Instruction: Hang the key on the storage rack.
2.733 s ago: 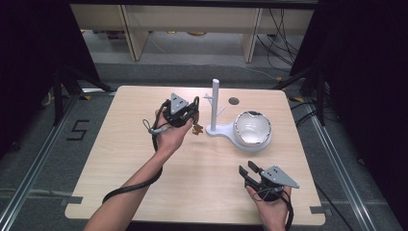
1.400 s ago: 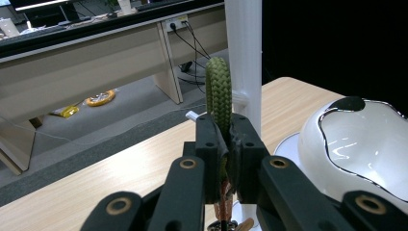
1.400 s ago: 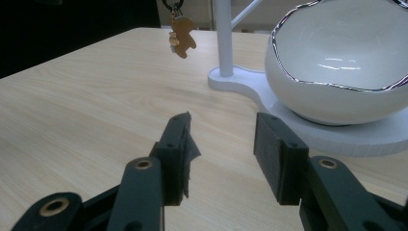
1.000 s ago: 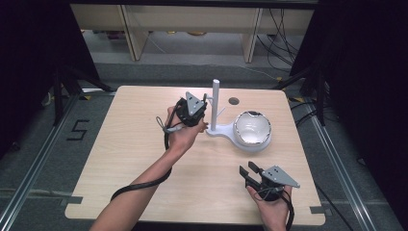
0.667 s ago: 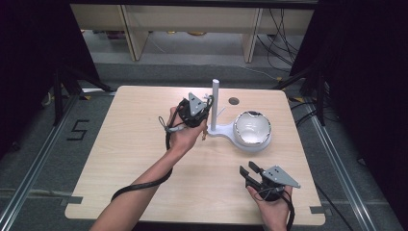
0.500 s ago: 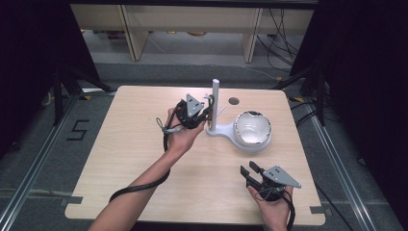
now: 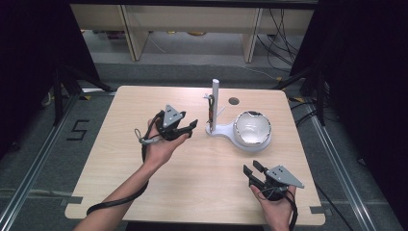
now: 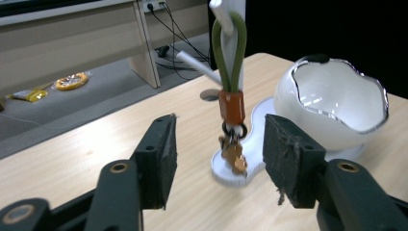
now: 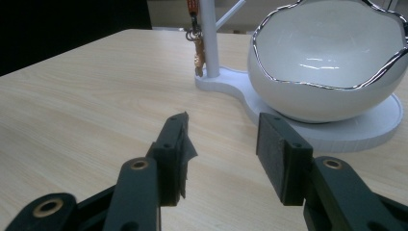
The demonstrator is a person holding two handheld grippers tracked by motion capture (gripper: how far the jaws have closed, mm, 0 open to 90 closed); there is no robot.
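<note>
White egg-shaped bowl [image 9: 332,62]: seen empty, seated on white stand [image 7: 215,108]. Keychain [image 8: 231,103]: hung from the stand's post. Left gripper [image 8: 219,156], right gripper [image 9: 221,154]: jaws spread, nothing held.

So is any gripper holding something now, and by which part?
Nothing is held. The left gripper and the right gripper are both open and empty.

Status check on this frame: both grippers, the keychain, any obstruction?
Left gripper open, empty. Right gripper open, idle near the table's front edge. Green-loop keychain with orange collar hangs on the white stand's peg. Nothing blocking.
</note>
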